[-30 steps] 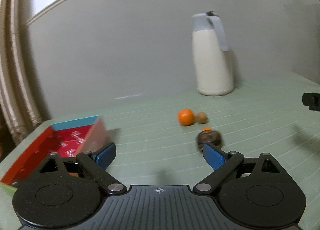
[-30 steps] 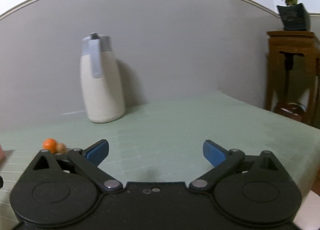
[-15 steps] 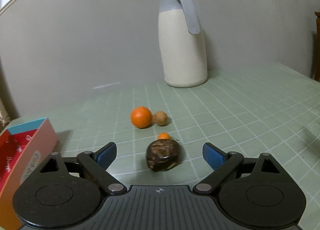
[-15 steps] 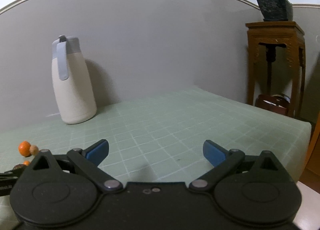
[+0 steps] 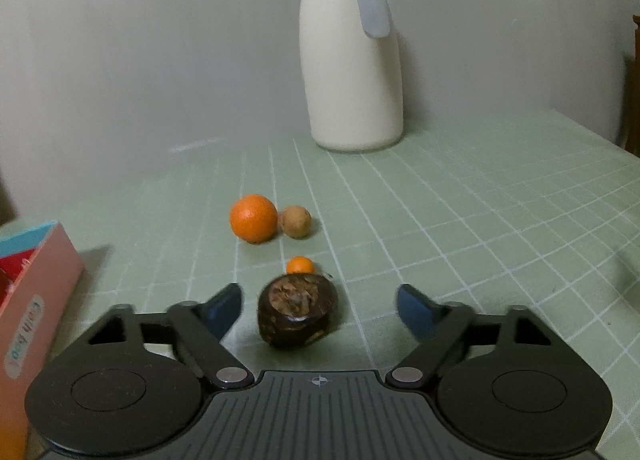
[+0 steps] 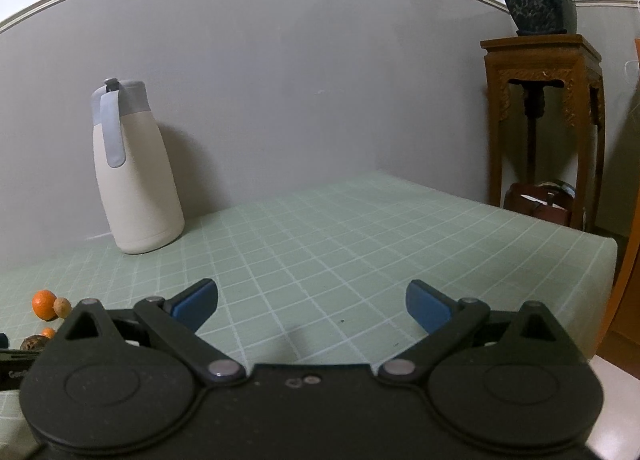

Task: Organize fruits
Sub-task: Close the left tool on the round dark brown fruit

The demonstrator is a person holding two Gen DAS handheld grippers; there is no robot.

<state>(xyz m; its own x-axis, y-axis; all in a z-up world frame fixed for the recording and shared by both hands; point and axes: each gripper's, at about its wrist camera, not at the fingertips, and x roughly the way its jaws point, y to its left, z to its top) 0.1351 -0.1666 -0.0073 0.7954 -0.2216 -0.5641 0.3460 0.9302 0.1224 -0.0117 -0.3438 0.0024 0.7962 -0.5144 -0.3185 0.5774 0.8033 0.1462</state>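
Observation:
In the left wrist view a dark brown round fruit (image 5: pixel 298 316) lies on the green checked tablecloth (image 5: pixel 460 228) between the blue pads of my left gripper (image 5: pixel 320 310). Its jaws are closing, and neither pad touches the fruit. Just beyond lie a tiny orange fruit (image 5: pixel 301 265), a larger orange (image 5: pixel 253 218) and a small tan fruit (image 5: pixel 295 222). A red and pink box (image 5: pixel 28 292) stands at the left edge. My right gripper (image 6: pixel 312 304) hangs open over bare cloth with nothing between its fingers. The same fruits, among them the orange (image 6: pixel 43 303), show at its far left.
A cream jug with a grey lid and handle (image 5: pixel 352 60) stands at the back by the grey wall. To the right, past the table's edge (image 6: pixel 600 244), a wooden stand (image 6: pixel 544 120) carries a potted plant (image 6: pixel 534 0).
My left gripper swung right from the box, came down around the dark fruit, and its pads have drawn inward. The right gripper's view shifted right and then held still.

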